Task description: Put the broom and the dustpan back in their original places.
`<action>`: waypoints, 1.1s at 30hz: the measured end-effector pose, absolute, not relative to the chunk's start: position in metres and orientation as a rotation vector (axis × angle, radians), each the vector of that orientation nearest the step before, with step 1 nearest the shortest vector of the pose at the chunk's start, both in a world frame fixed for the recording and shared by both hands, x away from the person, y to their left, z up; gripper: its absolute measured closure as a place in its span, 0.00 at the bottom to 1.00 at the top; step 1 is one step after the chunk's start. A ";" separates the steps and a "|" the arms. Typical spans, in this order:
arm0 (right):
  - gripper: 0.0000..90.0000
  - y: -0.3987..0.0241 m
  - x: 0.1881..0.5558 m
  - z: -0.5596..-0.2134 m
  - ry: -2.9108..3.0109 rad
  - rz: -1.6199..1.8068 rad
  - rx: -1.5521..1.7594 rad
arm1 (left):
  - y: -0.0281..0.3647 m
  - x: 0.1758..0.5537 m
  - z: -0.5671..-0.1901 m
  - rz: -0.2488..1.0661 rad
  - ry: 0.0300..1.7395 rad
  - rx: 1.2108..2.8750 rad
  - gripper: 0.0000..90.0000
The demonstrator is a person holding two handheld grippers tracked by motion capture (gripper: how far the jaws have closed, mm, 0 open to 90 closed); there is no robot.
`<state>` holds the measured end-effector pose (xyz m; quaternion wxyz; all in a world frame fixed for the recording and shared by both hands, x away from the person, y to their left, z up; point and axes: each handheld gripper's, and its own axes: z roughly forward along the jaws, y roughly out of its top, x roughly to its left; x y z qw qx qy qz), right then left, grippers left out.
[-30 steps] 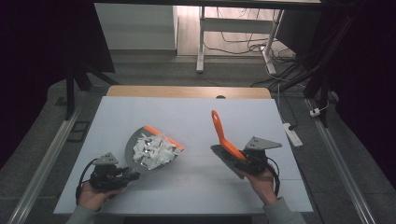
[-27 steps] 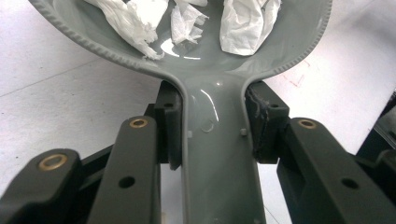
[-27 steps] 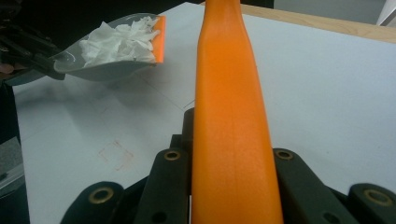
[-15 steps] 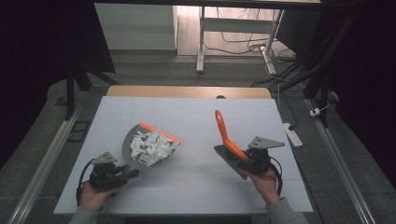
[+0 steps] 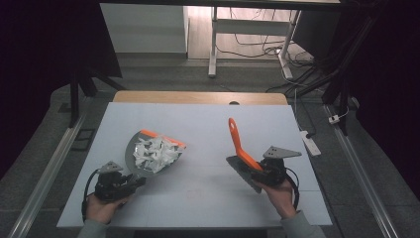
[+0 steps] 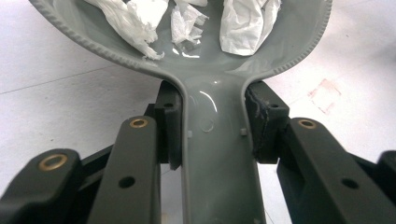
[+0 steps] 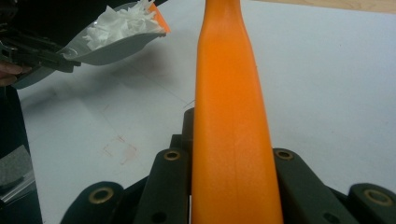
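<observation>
My left gripper [image 5: 130,179] is shut on the handle of a grey dustpan [image 5: 143,166] with an orange lip. The pan hangs tilted above the white table [image 5: 208,124] at the front left and holds several white paper scraps [image 5: 154,152]. In the left gripper view the fingers [image 6: 261,121] press both sides of the dustpan handle [image 6: 212,154], with paper scraps [image 6: 243,28] in the bowl above. My right gripper [image 5: 258,169] is shut on an orange brush handle [image 5: 238,141] that points up and away, its grey head [image 5: 242,173] low beside the hand. The right gripper view shows the orange handle [image 7: 229,116] between the jaws, with the dustpan [image 7: 112,46] at upper left.
A wooden strip [image 5: 198,97] runs along the table's far edge. A white power strip [image 5: 309,141] lies on the floor to the right. Metal rails [image 5: 47,178] flank the table. A faint reddish square mark [image 5: 190,193] sits near the front middle.
The dustpan has turned: its orange lip swung from pointing right to pointing toward the far side, and the pan shifted slightly left. The brush handle moved a little to the right.
</observation>
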<state>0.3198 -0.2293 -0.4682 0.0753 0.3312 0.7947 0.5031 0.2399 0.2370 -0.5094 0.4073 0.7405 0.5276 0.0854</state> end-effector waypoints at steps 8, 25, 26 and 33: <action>0.86 -0.236 0.319 -0.474 2.367 1.511 1.125 | 0.234 0.241 -0.511 0.248 1.409 1.823 0.68; 0.86 -0.242 0.324 -0.489 2.384 1.481 1.260 | 0.229 0.256 -0.525 0.264 1.592 1.718 0.68; 0.86 -0.241 0.324 -0.490 2.387 1.483 1.264 | 0.229 0.257 -0.525 0.261 1.598 1.715 0.68; 0.86 -0.240 0.328 -0.498 2.406 1.449 1.313 | 0.230 0.260 -0.529 0.255 1.623 1.713 0.68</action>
